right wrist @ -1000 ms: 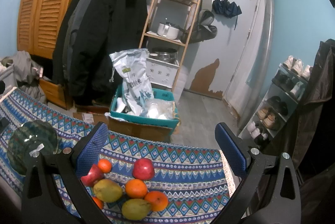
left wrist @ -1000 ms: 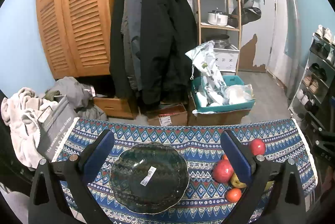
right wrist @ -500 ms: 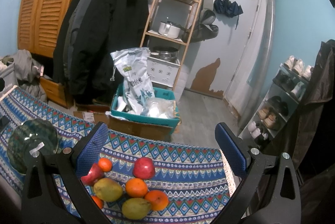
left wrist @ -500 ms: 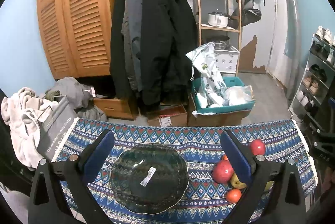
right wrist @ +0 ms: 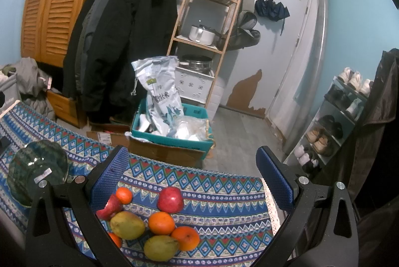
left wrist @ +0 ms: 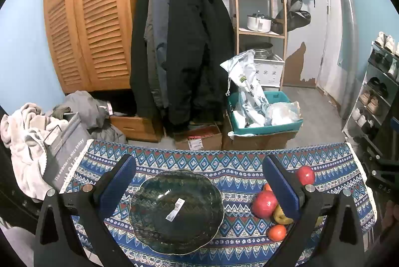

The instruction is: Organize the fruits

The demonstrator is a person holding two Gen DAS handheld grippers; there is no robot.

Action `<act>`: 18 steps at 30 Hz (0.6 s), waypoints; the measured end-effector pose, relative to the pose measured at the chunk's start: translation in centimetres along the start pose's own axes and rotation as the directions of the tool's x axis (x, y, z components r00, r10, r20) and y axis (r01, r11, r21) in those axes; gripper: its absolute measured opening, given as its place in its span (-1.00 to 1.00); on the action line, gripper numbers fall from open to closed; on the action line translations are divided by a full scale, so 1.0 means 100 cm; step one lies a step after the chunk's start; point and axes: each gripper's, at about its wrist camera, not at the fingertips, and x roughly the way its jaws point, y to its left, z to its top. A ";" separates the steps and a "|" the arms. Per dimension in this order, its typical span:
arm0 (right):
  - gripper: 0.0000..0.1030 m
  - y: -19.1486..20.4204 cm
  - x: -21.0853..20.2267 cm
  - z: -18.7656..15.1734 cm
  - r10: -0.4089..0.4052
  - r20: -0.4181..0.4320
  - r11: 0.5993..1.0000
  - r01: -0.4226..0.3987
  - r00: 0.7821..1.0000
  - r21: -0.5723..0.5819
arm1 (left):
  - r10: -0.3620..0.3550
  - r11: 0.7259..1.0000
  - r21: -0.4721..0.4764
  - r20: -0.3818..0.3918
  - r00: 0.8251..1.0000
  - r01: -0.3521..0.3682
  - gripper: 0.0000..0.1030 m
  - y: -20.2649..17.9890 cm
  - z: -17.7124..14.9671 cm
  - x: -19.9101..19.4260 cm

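A dark green glass plate (left wrist: 175,210) with a white sticker lies on the patterned cloth (left wrist: 224,167), between the open fingers of my left gripper (left wrist: 198,183); it also shows at the left of the right wrist view (right wrist: 30,167). Several fruits lie on the cloth's right part. They include a red apple (right wrist: 170,199), two oranges (right wrist: 161,222), two yellow-green mangoes (right wrist: 127,224) and another apple (left wrist: 264,200). My right gripper (right wrist: 192,174) is open and empty above the fruit pile.
Beyond the table's far edge are a teal bin (right wrist: 172,134) of bags on cardboard boxes, hanging coats (left wrist: 179,50), a wooden shelf (right wrist: 207,17) and a laundry pile (left wrist: 30,127). A shoe rack (right wrist: 331,122) stands at the right.
The right wrist view has shifted slightly, with the fruits sitting a touch higher in the frame. The left gripper and plate have not visibly moved.
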 end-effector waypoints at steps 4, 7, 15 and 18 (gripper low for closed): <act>0.94 0.001 0.000 0.001 0.000 0.000 1.000 0.000 1.000 -0.003 | 0.000 1.000 -0.001 0.000 1.000 0.000 0.98 0.000 0.000 0.000; 0.94 0.002 0.000 0.000 -0.002 -0.001 1.000 0.002 1.000 -0.006 | 0.000 1.000 0.000 -0.001 1.000 0.000 0.98 0.000 -0.001 0.000; 0.94 0.003 -0.001 0.000 -0.006 0.001 1.000 0.006 1.000 -0.013 | -0.005 1.000 -0.004 -0.003 1.000 0.005 0.98 0.000 -0.001 0.001; 0.94 0.003 -0.001 0.000 -0.006 -0.001 1.000 0.006 1.000 -0.015 | -0.008 1.000 -0.005 -0.001 1.000 0.008 0.98 -0.003 -0.002 0.001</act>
